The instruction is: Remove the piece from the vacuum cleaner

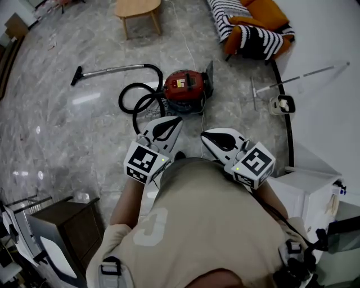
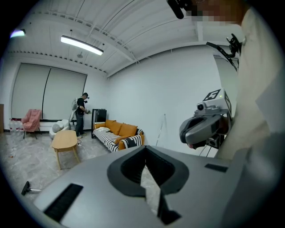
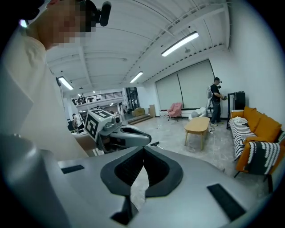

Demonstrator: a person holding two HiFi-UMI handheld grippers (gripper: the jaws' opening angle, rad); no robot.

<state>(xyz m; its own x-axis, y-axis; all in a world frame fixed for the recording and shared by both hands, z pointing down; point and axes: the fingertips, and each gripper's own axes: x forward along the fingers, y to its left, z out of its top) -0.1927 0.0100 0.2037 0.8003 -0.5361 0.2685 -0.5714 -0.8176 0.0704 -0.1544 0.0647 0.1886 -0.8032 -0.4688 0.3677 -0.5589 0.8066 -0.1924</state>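
The red vacuum cleaner (image 1: 185,87) sits on the grey marble floor ahead of me. Its black hose (image 1: 138,101) loops to the left and runs into a wand that ends in a floor nozzle (image 1: 76,76). My left gripper (image 1: 179,119) and right gripper (image 1: 203,135) are held side by side close to my chest, short of the vacuum and above the floor. Both are shut with nothing between the jaws. The left gripper view shows its own shut jaws and the right gripper (image 2: 205,127) beside it. The left gripper (image 3: 118,133) appears in the right gripper view.
A small wooden table (image 1: 138,8) stands beyond the vacuum. A striped sofa (image 1: 253,25) with orange cushions is at the far right. A long-handled tool (image 1: 292,79) lies by the right wall. A dark cabinet (image 1: 67,225) is at my left, a white box (image 1: 309,191) at my right. A person (image 2: 81,113) stands far off.
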